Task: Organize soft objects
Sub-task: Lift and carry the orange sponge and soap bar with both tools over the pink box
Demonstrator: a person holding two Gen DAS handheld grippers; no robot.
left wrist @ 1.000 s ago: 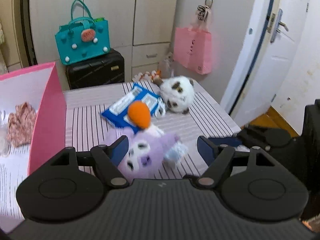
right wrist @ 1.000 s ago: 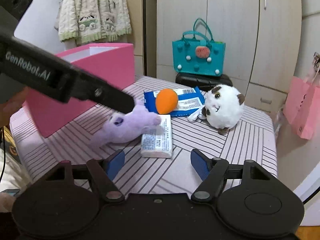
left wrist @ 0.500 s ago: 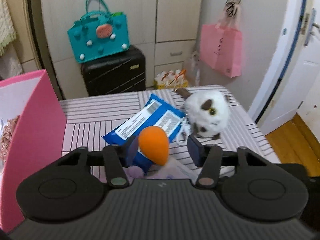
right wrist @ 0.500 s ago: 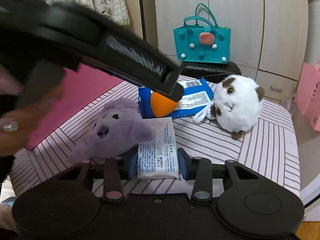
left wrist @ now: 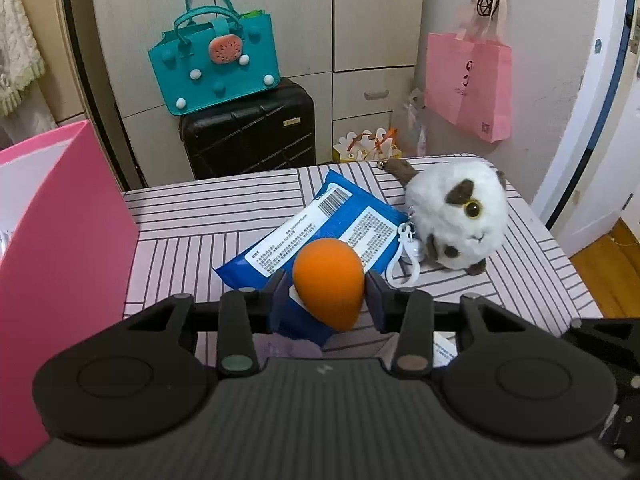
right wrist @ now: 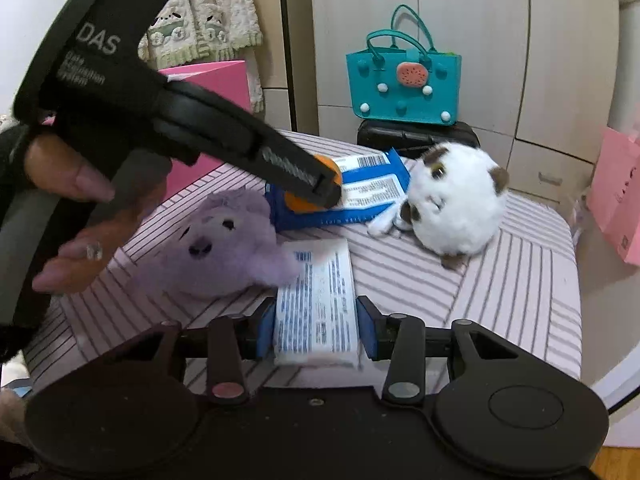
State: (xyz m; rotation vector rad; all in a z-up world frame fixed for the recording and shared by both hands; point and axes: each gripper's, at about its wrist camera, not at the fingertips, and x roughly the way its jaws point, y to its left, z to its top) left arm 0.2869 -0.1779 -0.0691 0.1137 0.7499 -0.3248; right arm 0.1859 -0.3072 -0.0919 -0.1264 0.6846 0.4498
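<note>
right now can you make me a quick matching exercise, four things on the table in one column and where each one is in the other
Things:
1. orange sponge
2. white tissue pack
3. purple plush
4. white plush

Places:
a. lying free next to the tissue pack
b. between the left tool's fingers
c. beside the blue pack, near the table's far edge
d. between the right tool's fingers

Pairs: 1-b, 2-d, 3-a, 4-c

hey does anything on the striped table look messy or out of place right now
Nothing looks damaged or spilled. The white plush lies tipped on its side, and the blue packet sits askew with the orange sponge on it.
</note>
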